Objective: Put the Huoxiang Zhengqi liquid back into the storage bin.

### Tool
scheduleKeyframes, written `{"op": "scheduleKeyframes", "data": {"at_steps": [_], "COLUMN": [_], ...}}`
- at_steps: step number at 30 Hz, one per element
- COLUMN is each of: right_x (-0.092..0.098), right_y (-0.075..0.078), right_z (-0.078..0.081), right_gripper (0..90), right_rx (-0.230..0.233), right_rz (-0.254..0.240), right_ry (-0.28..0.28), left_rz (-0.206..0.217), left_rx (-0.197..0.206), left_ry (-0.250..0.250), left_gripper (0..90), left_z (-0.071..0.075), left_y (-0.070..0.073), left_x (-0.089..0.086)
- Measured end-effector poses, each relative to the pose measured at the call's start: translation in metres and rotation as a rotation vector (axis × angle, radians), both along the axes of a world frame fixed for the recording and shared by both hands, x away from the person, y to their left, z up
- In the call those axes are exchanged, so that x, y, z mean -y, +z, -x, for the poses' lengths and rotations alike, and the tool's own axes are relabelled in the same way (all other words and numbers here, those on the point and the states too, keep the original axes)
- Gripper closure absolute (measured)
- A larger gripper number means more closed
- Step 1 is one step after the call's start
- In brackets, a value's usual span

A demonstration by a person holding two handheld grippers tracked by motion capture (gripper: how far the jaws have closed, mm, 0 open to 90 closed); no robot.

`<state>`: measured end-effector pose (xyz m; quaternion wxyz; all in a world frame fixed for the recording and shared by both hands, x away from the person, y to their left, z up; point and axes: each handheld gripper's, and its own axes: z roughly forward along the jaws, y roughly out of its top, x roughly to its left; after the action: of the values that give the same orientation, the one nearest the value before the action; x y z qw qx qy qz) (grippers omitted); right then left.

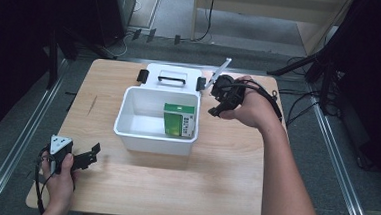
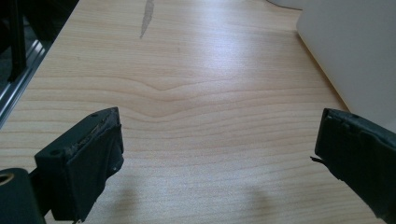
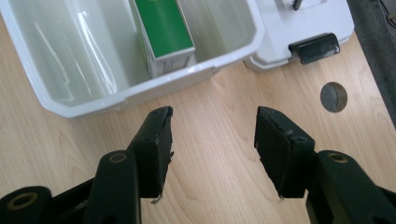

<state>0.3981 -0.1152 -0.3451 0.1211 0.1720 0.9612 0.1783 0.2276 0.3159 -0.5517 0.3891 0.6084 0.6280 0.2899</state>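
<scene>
Your table (image 1: 213,189) carries everything, and the biggest thing on it is the white bin (image 1: 128,113), sitting just behind the table's middle. Its white lid (image 1: 173,72) lies flat behind it, toward the far edge, with black latches at both ends. Inside the bin, the green box (image 1: 179,119) stands against the right wall, so the packing step looks done from here. What seems left is bringing the lid over and closing the bin.

Your right gripper (image 1: 217,105) hovers just off the bin's right side, between it and the table's right edge, jaws apart with nothing between them; its own view shows bare wood under the pads. Your left gripper (image 1: 91,154) rests near the front-left corner, jaws wide apart and empty.
</scene>
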Motion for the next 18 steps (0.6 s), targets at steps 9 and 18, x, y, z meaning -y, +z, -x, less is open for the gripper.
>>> {"op": "scheduleKeyframes", "data": {"at_steps": [9,18], "right_x": [0.032,0.063], "right_y": [-0.009,-0.027], "right_z": [0.005,0.014], "right_gripper": [43.9,38.9], "right_rx": [0.02,0.002], "right_rz": [-0.072,-0.195], "right_ry": [-0.098,-0.276], "left_rz": [-0.001,-0.006], "left_rx": [0.002,0.001], "left_ry": [0.001,0.001], "left_gripper": [2.0,2.0], "left_z": [0.0,0.0], "left_y": [0.0,0.0], "left_x": [0.0,0.001]}}
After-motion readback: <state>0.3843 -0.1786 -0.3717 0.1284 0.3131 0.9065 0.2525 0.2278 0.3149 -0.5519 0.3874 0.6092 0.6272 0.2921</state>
